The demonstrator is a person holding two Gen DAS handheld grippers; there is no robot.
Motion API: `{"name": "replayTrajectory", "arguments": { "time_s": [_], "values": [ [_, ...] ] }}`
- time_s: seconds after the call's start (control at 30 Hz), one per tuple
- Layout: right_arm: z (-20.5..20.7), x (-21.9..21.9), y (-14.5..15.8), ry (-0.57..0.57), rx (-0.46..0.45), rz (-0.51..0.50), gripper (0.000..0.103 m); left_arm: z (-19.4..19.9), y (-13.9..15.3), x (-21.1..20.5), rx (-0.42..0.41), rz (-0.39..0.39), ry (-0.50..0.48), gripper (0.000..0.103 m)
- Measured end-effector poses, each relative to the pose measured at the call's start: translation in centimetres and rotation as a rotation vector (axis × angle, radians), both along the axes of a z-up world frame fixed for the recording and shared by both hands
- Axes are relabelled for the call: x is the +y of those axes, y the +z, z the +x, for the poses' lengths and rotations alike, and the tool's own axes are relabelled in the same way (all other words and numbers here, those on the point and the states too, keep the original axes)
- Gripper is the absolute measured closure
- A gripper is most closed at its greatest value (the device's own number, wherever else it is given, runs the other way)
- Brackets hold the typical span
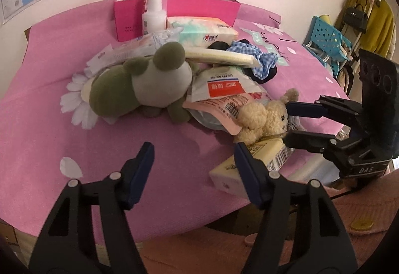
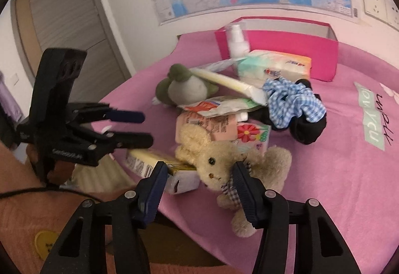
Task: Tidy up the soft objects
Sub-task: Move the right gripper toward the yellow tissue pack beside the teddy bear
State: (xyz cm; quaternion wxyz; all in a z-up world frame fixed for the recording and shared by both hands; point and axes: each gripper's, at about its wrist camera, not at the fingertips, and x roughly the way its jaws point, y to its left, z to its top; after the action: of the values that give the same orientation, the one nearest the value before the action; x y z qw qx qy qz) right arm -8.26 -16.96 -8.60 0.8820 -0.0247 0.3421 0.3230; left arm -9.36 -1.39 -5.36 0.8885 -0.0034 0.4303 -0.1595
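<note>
A pile of soft things lies on the pink table cloth (image 1: 49, 124). A green and grey plush frog (image 1: 147, 84) lies at the left of the pile; it also shows in the right wrist view (image 2: 187, 87). A small beige teddy bear (image 1: 261, 119) lies at the near right edge. My right gripper (image 2: 199, 171) is open with its fingers on both sides of the bear's head (image 2: 214, 161), not closed on it. My left gripper (image 1: 194, 151) is open and empty above bare cloth in front of the pile.
A pink open box (image 1: 174, 9) with a white pump bottle (image 1: 153, 12) stands at the back. A tissue pack (image 1: 202, 29), snack packets (image 1: 219, 89), a blue checked scrunchie (image 1: 259, 57), black cloth (image 2: 306, 127) and a yellow carton (image 1: 251, 161) crowd the pile.
</note>
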Motion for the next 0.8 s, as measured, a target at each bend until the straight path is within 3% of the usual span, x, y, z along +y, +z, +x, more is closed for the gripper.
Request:
{"name": "replayTrajectory", "arguments": {
  "time_s": [0.23, 0.43, 0.6, 0.7, 0.8],
  "values": [
    [0.1, 0.3, 0.3, -0.025, -0.031, -0.008, 0.047, 1.2, -1.0, -0.4, 0.022, -0.004, 0.061, 0.035],
    [0.6, 1.3, 0.5, -0.05, -0.079, -0.065, 0.047, 1.0, -0.1, 1.0, 0.0, -0.026, 0.101, 0.035],
    [1.4, 1.3, 0.2, -0.06, -0.072, -0.051, 0.047, -1.0, 1.4, 1.6, -0.022, -0.092, -0.01, 0.035],
    [1.7, 1.5, 0.1, -0.061, -0.068, -0.053, 0.047, -2.1, 1.4, 0.2, -0.023, -0.081, -0.104, 0.035],
    [2.1, 1.6, 0.0, -0.062, -0.057, -0.049, 0.047, -1.7, -0.2, -1.3, 0.028, -0.029, -0.138, 0.051]
  ]
}}
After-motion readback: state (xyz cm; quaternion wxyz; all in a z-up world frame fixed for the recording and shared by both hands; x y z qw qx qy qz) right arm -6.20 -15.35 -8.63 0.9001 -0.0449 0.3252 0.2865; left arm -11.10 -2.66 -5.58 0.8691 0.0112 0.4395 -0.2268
